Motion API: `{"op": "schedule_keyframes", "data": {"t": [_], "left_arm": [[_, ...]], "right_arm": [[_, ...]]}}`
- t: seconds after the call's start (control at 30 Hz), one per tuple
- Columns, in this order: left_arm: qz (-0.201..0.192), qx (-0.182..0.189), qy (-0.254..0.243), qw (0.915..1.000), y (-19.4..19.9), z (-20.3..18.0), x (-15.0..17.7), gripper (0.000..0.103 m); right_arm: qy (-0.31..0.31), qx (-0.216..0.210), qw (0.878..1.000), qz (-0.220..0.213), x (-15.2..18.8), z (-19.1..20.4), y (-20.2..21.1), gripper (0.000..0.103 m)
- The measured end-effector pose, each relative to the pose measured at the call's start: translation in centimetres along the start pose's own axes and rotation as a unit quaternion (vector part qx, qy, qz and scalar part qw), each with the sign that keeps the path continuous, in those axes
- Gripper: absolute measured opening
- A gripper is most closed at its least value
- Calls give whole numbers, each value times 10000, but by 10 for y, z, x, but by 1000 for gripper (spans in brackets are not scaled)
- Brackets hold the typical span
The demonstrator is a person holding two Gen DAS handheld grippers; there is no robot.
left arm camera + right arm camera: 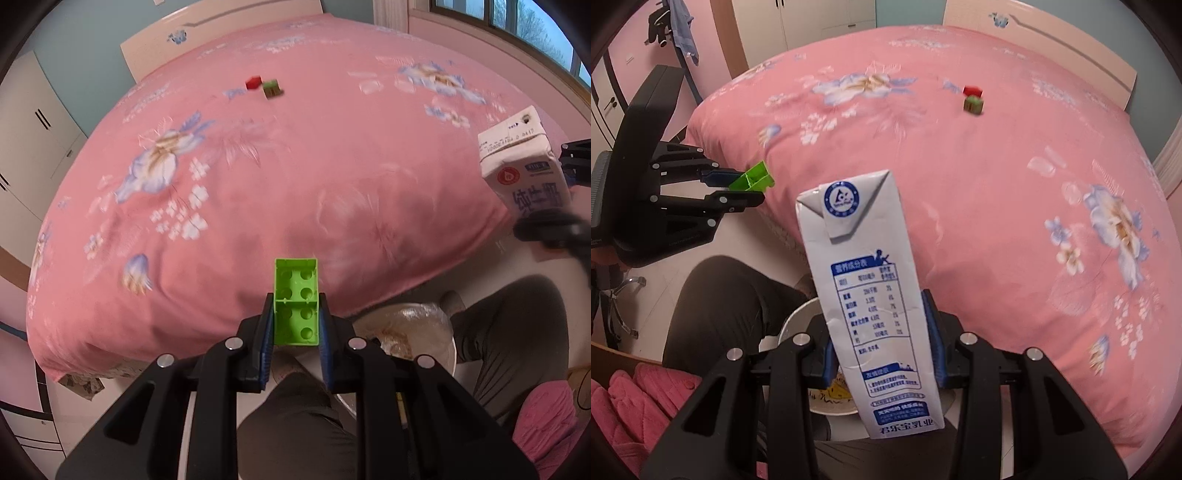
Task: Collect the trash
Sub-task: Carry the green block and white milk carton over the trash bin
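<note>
My left gripper (295,325) is shut on a green toy brick (296,301), which shows its studded underside and sticks out past the fingertips. From the right wrist view the same left gripper (738,186) and green brick (753,180) hang at the left, beside the bed's corner. My right gripper (882,332) is shut on a white and blue milk carton (864,280), held upright; the carton (524,166) also shows at the right edge of the left wrist view. A white bin lined with a clear bag (406,332) stands on the floor right below both grippers.
A pink flowered bed cover (277,177) fills the space ahead. On it, far off, lie a red block (253,82) and a green-brown block (272,88). A person's dark-trousered legs (509,332) flank the bin. A black office chair (635,147) stands left.
</note>
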State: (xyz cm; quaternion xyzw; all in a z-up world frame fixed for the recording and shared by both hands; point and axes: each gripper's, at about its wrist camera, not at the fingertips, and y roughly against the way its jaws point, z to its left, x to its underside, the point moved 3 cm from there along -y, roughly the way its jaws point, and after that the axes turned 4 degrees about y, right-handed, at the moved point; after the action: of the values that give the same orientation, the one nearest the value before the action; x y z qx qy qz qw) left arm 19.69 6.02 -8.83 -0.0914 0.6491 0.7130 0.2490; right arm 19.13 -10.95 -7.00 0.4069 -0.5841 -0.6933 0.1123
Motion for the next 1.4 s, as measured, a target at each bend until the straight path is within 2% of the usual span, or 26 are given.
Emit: {"op": "schedule_keyframes", "data": {"t": [0.7, 1.13, 1.4], "left_arm": [[895, 508, 55, 9947, -93, -57, 77, 24], [1468, 755, 388, 9855, -149, -72, 109, 23], [1874, 1005, 746, 9743, -189, -77, 124, 23]], "right_arm": [[-306, -593, 9954, 692, 71, 20, -90, 40], [-465, -842, 9874, 1256, 105, 38, -160, 40], [-970, -1003, 9773, 1597, 122, 35, -208, 40]]}}
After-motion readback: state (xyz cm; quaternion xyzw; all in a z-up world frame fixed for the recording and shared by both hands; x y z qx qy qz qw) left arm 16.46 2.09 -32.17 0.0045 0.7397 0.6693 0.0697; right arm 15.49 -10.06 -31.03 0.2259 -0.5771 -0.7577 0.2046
